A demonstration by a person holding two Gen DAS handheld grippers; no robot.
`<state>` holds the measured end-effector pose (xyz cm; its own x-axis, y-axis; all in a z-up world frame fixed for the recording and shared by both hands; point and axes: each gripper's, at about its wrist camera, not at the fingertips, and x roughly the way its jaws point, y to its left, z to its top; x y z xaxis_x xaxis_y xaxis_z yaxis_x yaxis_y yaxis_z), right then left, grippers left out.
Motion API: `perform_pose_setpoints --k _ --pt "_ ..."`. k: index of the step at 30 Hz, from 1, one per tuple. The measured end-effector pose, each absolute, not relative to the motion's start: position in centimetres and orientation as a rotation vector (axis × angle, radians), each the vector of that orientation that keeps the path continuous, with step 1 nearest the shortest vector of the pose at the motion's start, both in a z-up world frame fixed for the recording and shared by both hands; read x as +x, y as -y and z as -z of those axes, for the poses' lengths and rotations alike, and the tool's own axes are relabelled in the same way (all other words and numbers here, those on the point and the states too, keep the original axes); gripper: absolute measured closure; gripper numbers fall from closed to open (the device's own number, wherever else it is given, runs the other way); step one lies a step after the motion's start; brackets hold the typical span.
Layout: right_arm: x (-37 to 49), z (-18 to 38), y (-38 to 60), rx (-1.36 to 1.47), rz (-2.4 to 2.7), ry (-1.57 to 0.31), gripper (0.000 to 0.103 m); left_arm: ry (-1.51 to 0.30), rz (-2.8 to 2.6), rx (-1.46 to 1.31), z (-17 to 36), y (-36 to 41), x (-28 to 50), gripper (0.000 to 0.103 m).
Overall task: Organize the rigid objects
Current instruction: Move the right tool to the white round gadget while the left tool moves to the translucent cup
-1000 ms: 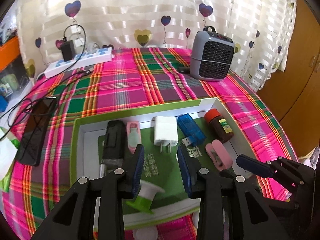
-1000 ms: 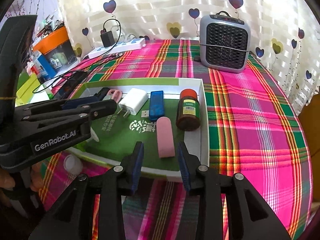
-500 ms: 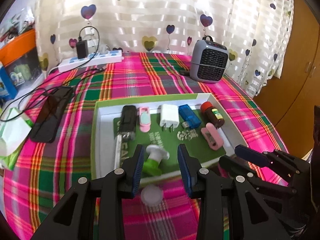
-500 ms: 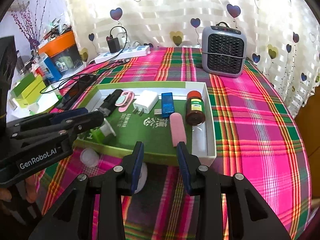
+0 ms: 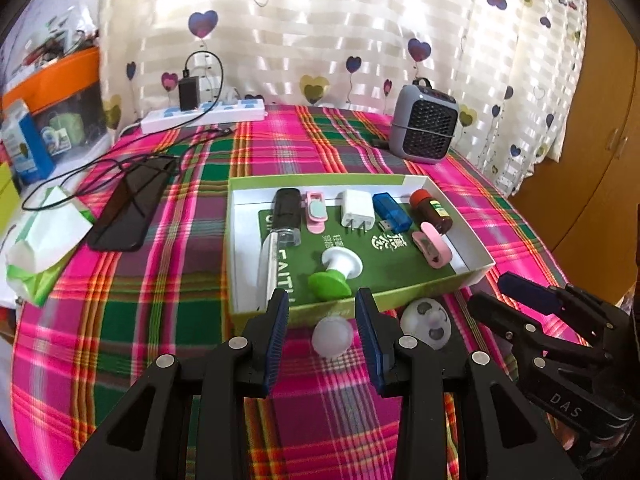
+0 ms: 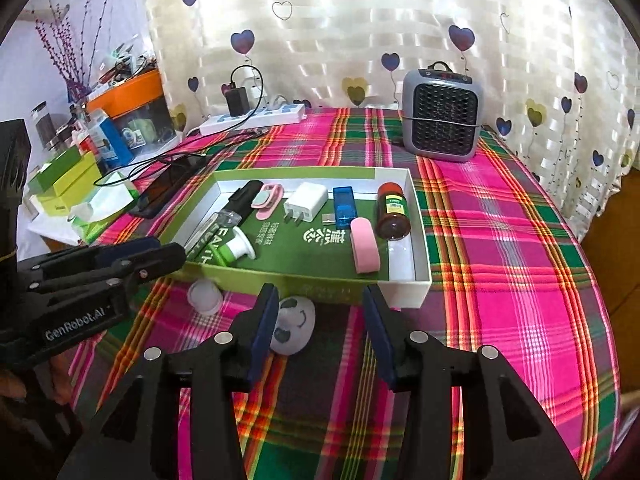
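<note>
Here, a green-rimmed white tray (image 5: 472, 240) holds small gadgets.
Left gripper (image 5: 322, 330) released; right gripper (image 6: 318, 326) just widened, empty, half hiding a white panda-face piece (image 6: 296, 326).

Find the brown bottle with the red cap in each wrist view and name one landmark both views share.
Left wrist view: the brown bottle lies in the far right corner of the green tray, right of centre in the picture.
Right wrist view: the brown bottle lies at the tray's right side, just above the picture's centre.
Shared landmark: the grey heater standing behind the tray.
</note>
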<state>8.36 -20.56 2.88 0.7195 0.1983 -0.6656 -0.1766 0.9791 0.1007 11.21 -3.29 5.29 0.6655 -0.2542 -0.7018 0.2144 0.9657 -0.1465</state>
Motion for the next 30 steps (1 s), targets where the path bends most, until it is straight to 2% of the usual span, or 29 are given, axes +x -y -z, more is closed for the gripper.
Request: perform_pose_setpoints --k 12,17,30 --pt "8.3 -0.8 20.0 0.076 -0.253 -0.807 0.057 -0.859 0.268 -0.151 -3.2 0.3 10.2 0.067" --pt "8.9 0.0 19.6 0.086 -0.269 -0.837 0.051 -0.887 0.307 -0.183 -2.2 0.1 10.5 0.066" --pt "10.5 1.0 19.1 0.100 -0.264 -0.880 0.051 -0.933 0.363 -0.217 -1.2 0.8 12.0 0.065"
